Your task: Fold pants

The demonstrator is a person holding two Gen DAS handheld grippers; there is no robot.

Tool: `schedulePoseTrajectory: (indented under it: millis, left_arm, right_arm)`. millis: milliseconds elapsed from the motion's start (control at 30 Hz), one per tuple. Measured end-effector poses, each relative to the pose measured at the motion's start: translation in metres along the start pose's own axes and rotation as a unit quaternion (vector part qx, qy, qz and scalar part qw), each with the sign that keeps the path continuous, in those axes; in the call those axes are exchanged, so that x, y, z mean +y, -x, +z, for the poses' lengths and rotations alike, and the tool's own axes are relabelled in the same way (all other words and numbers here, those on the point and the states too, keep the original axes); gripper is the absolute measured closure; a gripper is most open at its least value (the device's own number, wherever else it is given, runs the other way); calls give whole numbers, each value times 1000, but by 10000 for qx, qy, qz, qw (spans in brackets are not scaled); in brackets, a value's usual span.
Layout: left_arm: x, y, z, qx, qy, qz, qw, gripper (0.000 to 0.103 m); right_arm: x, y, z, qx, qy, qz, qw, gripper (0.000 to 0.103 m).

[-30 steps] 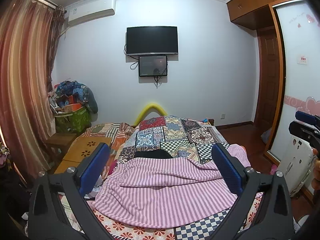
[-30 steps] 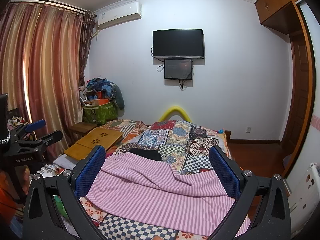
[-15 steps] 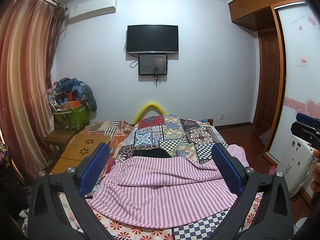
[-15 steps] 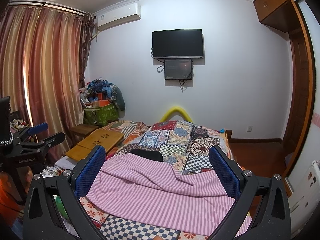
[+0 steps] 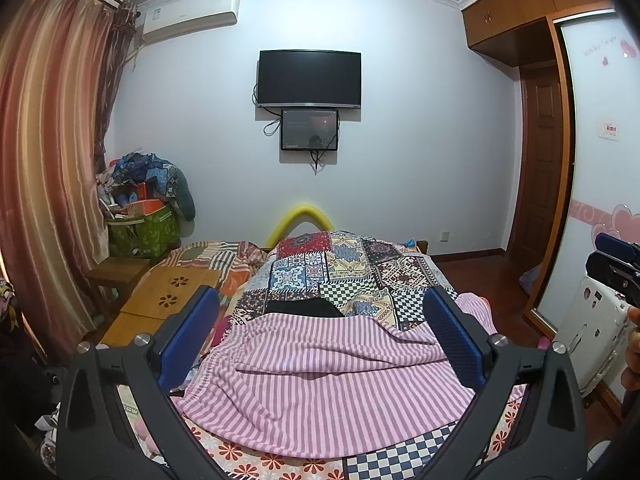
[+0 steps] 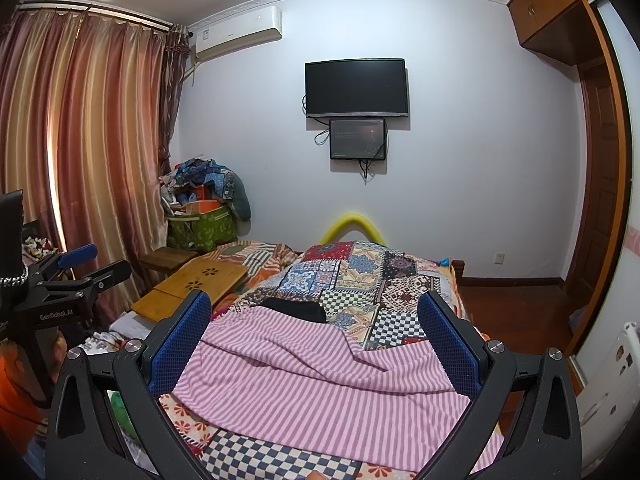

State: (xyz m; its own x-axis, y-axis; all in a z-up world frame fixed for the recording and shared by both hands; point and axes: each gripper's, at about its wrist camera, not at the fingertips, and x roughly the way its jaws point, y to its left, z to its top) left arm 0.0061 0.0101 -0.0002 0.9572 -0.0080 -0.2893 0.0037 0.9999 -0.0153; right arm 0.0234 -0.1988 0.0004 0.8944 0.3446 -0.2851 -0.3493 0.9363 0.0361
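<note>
Lying rumpled across the near end of the bed (image 5: 352,272), the pink-and-white striped pants (image 5: 328,384) spread flat over a patchwork quilt (image 6: 360,276), with a dark garment (image 5: 304,308) just beyond their far edge. The left gripper (image 5: 320,336) hangs above the pants with its blue fingers (image 5: 188,332) spread wide and nothing between them. The right gripper (image 6: 316,344) is just as wide apart and empty, also above the cloth.

A yellow curved tube (image 5: 304,220) arches at the far end of the bed. A wooden lap tray (image 6: 192,284) lies along the bed's left side. Beyond it, a green bag (image 5: 144,232) heaped with clothes stands by the striped curtain (image 6: 80,160). On the white wall hang a television (image 5: 310,78), a smaller screen (image 5: 310,130) beneath it, and an air conditioner (image 6: 238,32) near the ceiling. Wooden cupboards (image 5: 520,12) and a door (image 5: 540,160) line the right side.
</note>
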Motion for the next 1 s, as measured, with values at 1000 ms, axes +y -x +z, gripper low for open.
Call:
schedulePoseTrajectory:
  millis: [1000]
  left_arm:
    - [-7,-2,-3,-19,-15,-57,10000,0]
  right_arm:
    - [0,0,-4,-31,-31,14,10000,0]
